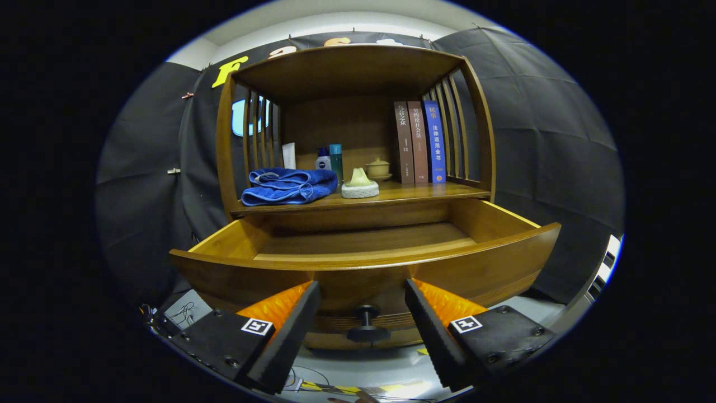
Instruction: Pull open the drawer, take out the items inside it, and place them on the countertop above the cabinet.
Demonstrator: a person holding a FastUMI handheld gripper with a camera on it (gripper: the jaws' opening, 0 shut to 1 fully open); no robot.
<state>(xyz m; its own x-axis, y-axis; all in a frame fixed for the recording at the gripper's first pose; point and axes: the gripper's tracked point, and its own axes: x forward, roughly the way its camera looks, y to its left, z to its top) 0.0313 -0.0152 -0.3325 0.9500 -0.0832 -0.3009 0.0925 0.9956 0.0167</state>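
My hand-held gripper (362, 313) is spread wide and holds nothing; the drawer knob (367, 324) sits between my fingers, untouched. The drawer (363, 268) stands pulled out just ahead, and the part of its floor I can see is bare. Beyond it, on the worktop (425, 193), left to right: blue towel (288, 186), bottles (330, 159), a pale soap-like item (359, 183), lidded cup (378, 167), books (419, 141). I judge unloading finished or nearly so; next I should lift and check the hidden front of the drawer

I see a warm brown wooden cabinet (358, 73) and drawer (363, 268) with a black knob (367, 324). A bright blue towel (288, 186), a teal bottle (335, 159), two brown books (411, 143), one blue book (434, 143).
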